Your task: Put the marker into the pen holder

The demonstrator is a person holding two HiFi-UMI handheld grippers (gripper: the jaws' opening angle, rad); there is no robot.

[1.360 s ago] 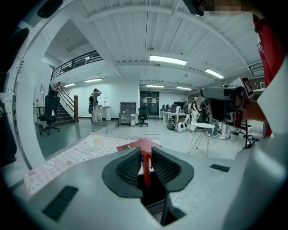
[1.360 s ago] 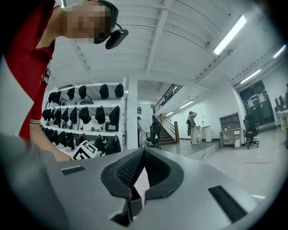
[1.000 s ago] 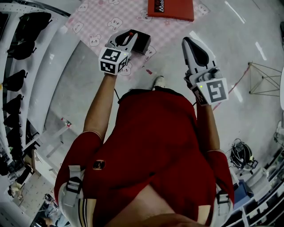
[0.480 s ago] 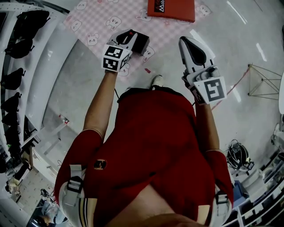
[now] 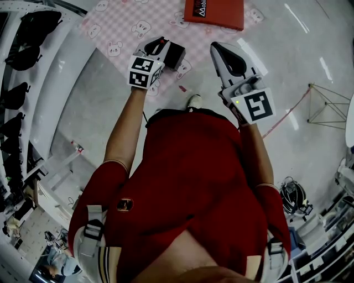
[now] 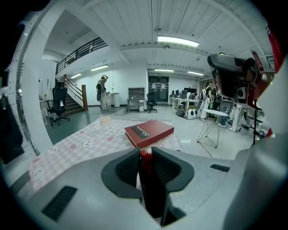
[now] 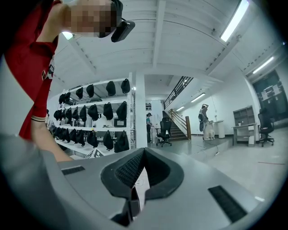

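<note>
Snugly between left gripper fingers, seemingly the marker

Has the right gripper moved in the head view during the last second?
Yes. The right gripper has shifted left and slightly up in the head view, closer to the red book, which stays at the top edge.

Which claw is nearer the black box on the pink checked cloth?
Left. The left claw, holding a red marker, is beside the black box; the right claw is farther right.

Right gripper jaws together, empty; black bags on shelves behind.
</note>
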